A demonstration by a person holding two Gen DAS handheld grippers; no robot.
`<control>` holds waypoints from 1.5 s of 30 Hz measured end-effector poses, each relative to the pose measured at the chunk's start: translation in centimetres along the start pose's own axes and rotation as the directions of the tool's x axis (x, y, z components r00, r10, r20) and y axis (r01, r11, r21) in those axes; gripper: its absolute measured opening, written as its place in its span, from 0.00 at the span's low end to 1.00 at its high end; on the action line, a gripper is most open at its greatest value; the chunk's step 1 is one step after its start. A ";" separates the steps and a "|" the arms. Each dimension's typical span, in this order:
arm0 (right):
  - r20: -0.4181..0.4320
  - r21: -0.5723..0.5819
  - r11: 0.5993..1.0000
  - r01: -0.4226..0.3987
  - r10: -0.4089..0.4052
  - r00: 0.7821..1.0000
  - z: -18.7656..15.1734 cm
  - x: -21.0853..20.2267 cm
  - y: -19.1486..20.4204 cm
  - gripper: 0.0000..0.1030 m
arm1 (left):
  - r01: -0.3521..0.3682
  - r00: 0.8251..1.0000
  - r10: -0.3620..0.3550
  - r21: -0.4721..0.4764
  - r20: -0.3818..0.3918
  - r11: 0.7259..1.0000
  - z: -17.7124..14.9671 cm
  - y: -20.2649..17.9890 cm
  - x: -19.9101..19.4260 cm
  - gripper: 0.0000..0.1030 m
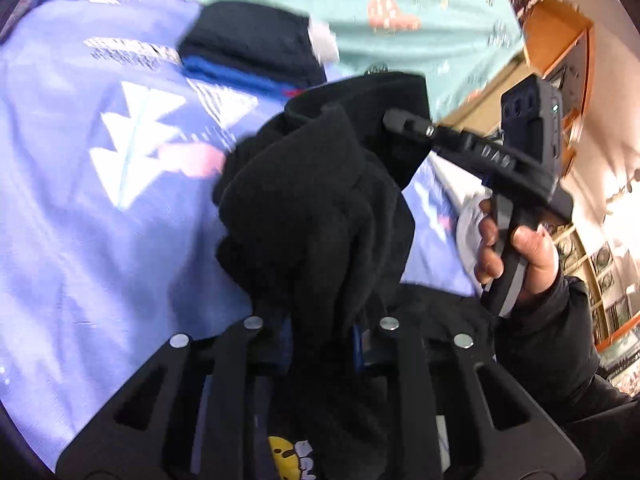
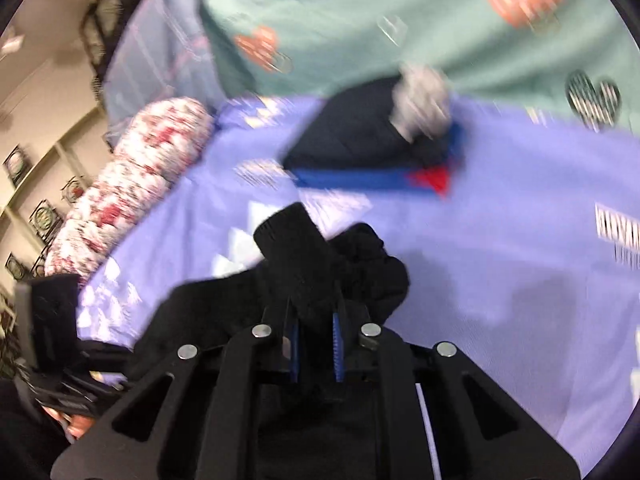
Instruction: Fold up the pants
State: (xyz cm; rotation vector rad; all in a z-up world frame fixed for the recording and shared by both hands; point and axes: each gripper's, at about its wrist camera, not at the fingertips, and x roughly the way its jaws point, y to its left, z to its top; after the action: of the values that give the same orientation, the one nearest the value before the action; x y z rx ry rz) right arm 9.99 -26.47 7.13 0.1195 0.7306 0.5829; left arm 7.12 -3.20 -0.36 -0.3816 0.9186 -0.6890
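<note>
The black fleece pants [image 1: 320, 208] hang bunched between both grippers above a lavender bedsheet [image 1: 80, 200]. My left gripper [image 1: 324, 332] is shut on a thick fold of the pants. My right gripper [image 2: 314, 332] is shut on another bunch of the pants [image 2: 304, 264], with a ribbed cuff sticking up past the fingers. In the left wrist view the right gripper [image 1: 400, 122] reaches in from the right and pinches the pants' far edge, held by a hand in a black sleeve. The cloth hides the fingertips in both wrist views.
A folded dark garment with blue and red trim [image 2: 372, 148] lies on the lavender sheet [image 2: 520, 260], with a grey bundle [image 2: 420, 104] on it. A mint quilt with heart prints [image 2: 360, 20] lies behind. A red-and-white floral bolster [image 2: 132, 192] lies at the left. Wooden shelves [image 1: 568, 64] stand at the right.
</note>
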 end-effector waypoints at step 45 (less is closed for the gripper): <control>-0.450 -0.320 0.947 0.029 -0.179 0.875 -21.5 -5.4 10.3 0.04 | -0.519 0.794 0.607 -0.522 -0.003 0.677 3.6 26.0 -16.9 0.79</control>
State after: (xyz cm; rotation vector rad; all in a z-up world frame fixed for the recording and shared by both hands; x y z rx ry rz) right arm -12.20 -22.82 -2.59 -0.3648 1.1066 0.6205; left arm 12.87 27.33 -3.28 -0.5699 0.9760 0.1805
